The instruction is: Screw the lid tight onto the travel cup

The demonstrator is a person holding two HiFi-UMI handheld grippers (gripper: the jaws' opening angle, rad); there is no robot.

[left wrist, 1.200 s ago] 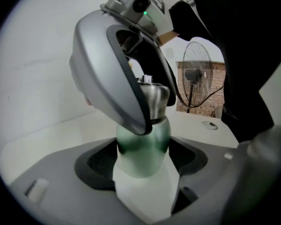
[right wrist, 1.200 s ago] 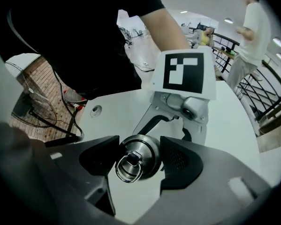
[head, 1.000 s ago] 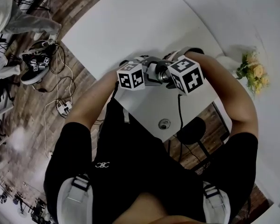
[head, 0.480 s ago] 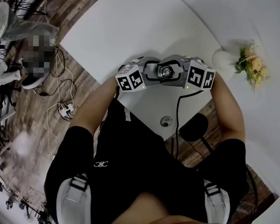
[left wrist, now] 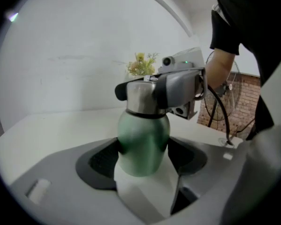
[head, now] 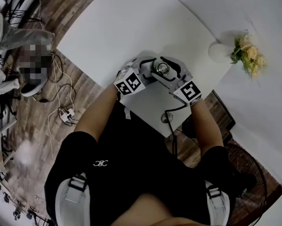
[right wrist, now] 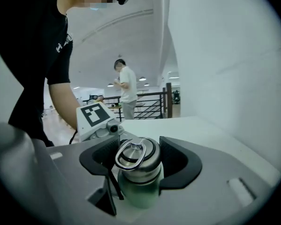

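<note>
Clamping the upright travel cup low, the left hand-held gripper steadies it while the right hand-held gripper squeezes the lid on top

The left gripper has its dark pads closed against both sides of the green cup. The cup is upright, with a steel lid on top. The right gripper comes in from the right at lid height, one jaw on each side of the lid. A green light shows on its grey body. A bare forearm and a black cable are behind it. Yellow flowers stand beyond the cup, on the white table.
</note>
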